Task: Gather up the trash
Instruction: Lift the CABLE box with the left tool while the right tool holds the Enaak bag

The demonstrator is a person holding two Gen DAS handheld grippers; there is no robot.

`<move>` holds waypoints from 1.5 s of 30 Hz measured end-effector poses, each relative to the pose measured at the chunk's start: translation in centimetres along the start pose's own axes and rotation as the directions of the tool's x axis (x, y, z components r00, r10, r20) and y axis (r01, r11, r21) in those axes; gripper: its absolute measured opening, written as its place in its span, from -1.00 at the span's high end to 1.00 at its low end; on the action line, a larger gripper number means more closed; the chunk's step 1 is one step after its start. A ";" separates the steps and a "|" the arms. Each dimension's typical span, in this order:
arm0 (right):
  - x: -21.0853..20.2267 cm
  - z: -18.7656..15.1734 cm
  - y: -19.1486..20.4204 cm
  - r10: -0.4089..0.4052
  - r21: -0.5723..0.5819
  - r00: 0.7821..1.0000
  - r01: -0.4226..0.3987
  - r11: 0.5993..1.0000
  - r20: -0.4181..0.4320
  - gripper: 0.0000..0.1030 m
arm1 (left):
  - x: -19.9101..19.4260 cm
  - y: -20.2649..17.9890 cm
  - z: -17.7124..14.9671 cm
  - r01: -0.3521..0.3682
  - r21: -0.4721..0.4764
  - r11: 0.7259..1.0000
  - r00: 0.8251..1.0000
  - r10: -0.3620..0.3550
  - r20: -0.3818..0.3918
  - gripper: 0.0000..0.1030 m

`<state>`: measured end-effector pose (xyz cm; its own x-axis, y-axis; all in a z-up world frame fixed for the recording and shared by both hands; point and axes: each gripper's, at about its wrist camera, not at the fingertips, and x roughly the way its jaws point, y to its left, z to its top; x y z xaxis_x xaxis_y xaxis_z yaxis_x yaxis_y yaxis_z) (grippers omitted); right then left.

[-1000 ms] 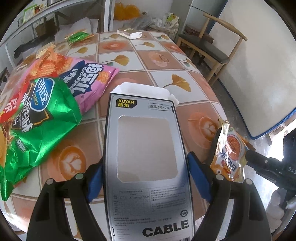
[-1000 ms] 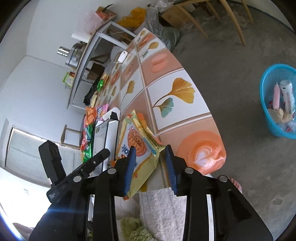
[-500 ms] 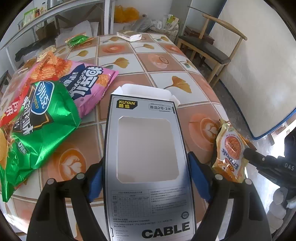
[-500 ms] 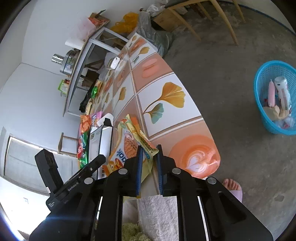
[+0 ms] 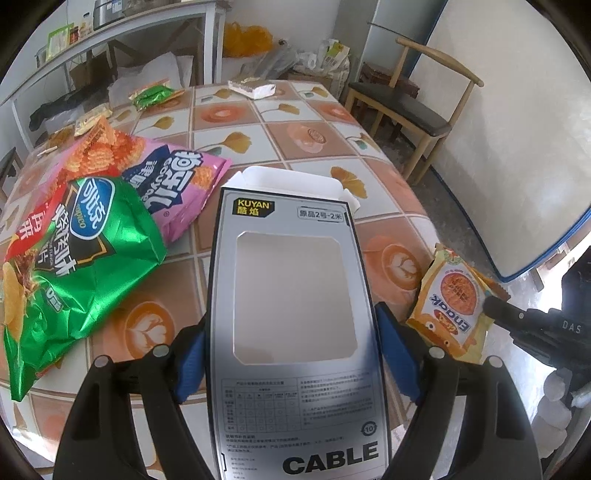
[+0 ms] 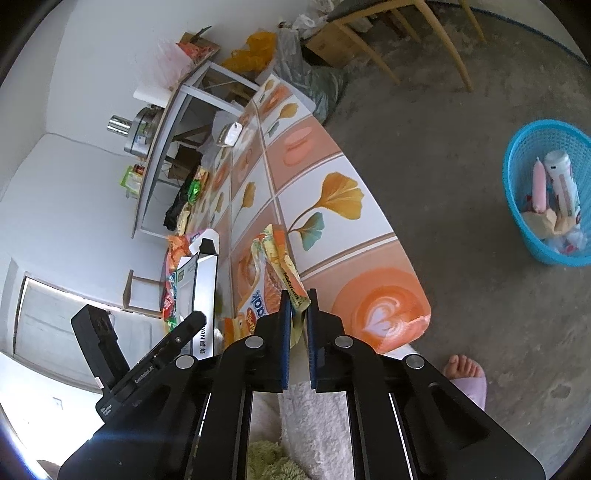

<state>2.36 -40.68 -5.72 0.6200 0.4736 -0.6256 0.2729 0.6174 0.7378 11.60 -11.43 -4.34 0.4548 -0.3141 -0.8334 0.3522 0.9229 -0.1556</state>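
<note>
My left gripper (image 5: 291,343) is shut on a grey cable box (image 5: 295,314) with a cut-out window, held flat above the tiled table (image 5: 258,122). My right gripper (image 6: 297,314) is shut on the edge of a yellow-orange snack packet (image 6: 275,269), lifted at the table's near corner. The packet also shows in the left wrist view (image 5: 456,306), at the right table edge. A green chip bag (image 5: 74,266) and a pink chip bag (image 5: 173,184) lie on the table's left. A blue trash basket (image 6: 546,192) stands on the floor at right.
A small green wrapper (image 5: 151,94) and a white box (image 5: 253,88) lie at the table's far end. A wooden chair (image 5: 406,110) stands to the right, shelving (image 5: 110,33) behind. A bare foot (image 6: 465,373) is on the floor near the right gripper.
My right gripper closed on the snack packet and lifted it off the table edge. My left gripper kept hold of the cable box and drew back a little.
</note>
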 end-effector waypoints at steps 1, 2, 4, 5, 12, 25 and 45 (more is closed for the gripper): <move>-0.1 0.0 0.0 0.000 -0.001 1.000 0.000 1.000 0.003 0.90 | -0.1 -0.1 0.0 0.001 0.001 1.000 1.000 -0.001 0.004 -0.53; -0.3 0.0 0.1 0.002 -0.003 1.000 -0.002 1.000 0.006 0.90 | -0.3 -0.1 0.0 0.004 0.001 1.000 1.000 -0.004 0.008 -0.53; -0.6 -0.1 0.2 0.003 -0.006 1.000 -0.003 1.000 0.011 0.90 | -0.6 -0.3 0.0 0.008 0.004 1.000 1.000 -0.008 0.017 -0.53; -0.7 -0.1 0.2 0.003 -0.008 1.000 -0.003 1.000 0.013 0.91 | -0.8 -0.4 0.0 0.008 0.006 1.000 1.000 -0.008 0.021 -0.53; -1.6 0.1 0.3 0.004 -0.014 1.000 -0.003 1.000 0.030 0.91 | -1.5 -0.9 0.1 0.014 0.019 1.000 0.999 -0.015 0.039 -0.53; -2.9 0.3 -0.1 0.009 -0.017 0.998 -0.008 1.000 0.056 0.92 | -2.3 -2.6 0.1 0.006 0.057 0.998 0.998 -0.010 0.067 -0.53; -5.8 -0.2 -2.1 0.027 0.034 0.992 -0.031 0.999 0.120 0.92 | -2.8 -6.1 0.4 -0.006 0.142 0.990 0.995 -0.009 0.098 -0.53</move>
<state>-1.95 -44.59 -3.73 0.7109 0.4114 -0.5704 0.2782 0.5804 0.7653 8.46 -16.25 -0.82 0.5297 -0.3422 -0.7761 0.4625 0.8835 -0.0739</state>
